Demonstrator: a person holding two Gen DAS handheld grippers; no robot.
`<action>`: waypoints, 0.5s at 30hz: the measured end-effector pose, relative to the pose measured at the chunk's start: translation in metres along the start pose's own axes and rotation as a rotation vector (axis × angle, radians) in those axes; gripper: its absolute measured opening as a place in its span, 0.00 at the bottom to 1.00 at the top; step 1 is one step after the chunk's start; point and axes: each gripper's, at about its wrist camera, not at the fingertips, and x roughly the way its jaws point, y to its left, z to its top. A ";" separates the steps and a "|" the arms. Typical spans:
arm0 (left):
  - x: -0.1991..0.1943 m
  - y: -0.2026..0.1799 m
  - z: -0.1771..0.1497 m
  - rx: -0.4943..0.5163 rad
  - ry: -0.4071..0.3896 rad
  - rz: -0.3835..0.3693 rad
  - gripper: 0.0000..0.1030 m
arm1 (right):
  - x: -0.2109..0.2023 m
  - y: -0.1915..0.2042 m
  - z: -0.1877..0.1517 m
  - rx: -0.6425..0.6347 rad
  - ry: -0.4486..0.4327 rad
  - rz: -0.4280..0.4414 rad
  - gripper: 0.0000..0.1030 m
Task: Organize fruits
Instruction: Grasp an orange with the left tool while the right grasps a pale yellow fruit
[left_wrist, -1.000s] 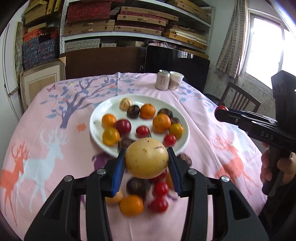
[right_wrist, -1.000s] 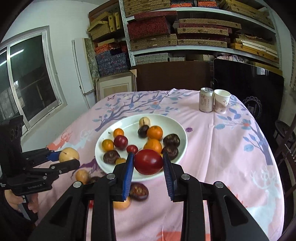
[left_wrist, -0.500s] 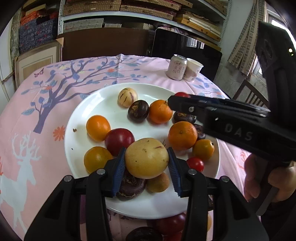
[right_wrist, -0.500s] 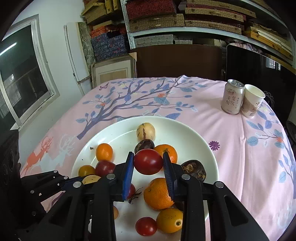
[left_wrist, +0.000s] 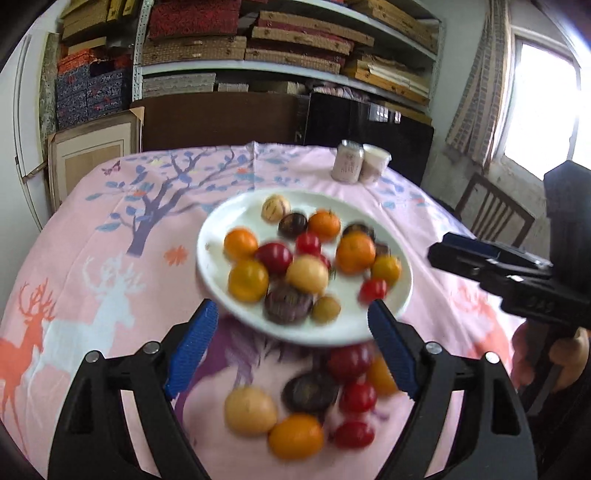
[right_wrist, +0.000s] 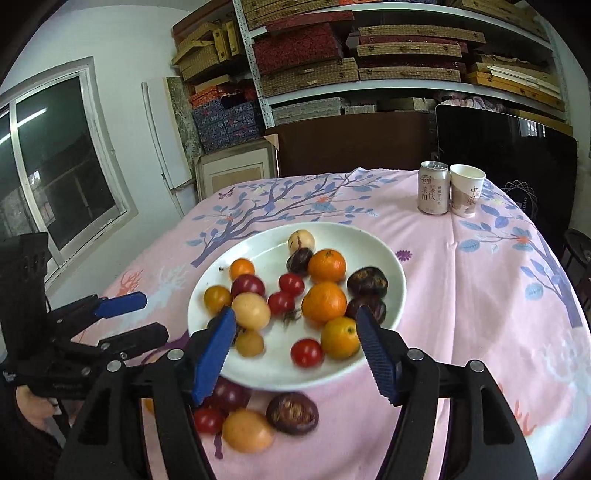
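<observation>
A white plate (left_wrist: 218, 254) (right_wrist: 388, 266) on the pink tablecloth holds several fruits: oranges, red tomatoes, dark passion fruits and a pale yellow fruit (left_wrist: 306, 275) (right_wrist: 251, 310). More loose fruits (left_wrist: 295, 406) (right_wrist: 258, 417) lie on the cloth in front of the plate. My left gripper (left_wrist: 291, 350) is open and empty, above the plate's near rim. My right gripper (right_wrist: 295, 343) is open and empty over the plate's near side. Each gripper also shows in the other view, the right one (left_wrist: 491, 262) and the left one (right_wrist: 122, 317).
A drink can (right_wrist: 434, 188) and a paper cup (right_wrist: 466, 190) stand at the table's far right. Shelves of boxes fill the back wall. A wooden chair (left_wrist: 495, 214) stands by the right of the table.
Both grippers opened and pulled back from the plate. The pale yellow fruit from the left and the red tomato from the right now lie on the plate.
</observation>
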 end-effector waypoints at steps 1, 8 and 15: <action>-0.003 -0.001 -0.011 0.021 0.025 0.007 0.79 | -0.006 0.001 -0.013 -0.002 0.000 0.005 0.66; -0.012 -0.005 -0.067 0.128 0.120 0.077 0.78 | -0.018 -0.003 -0.059 0.017 -0.007 -0.015 0.66; 0.002 -0.011 -0.067 0.130 0.169 0.079 0.59 | -0.019 -0.007 -0.064 0.044 -0.008 -0.031 0.66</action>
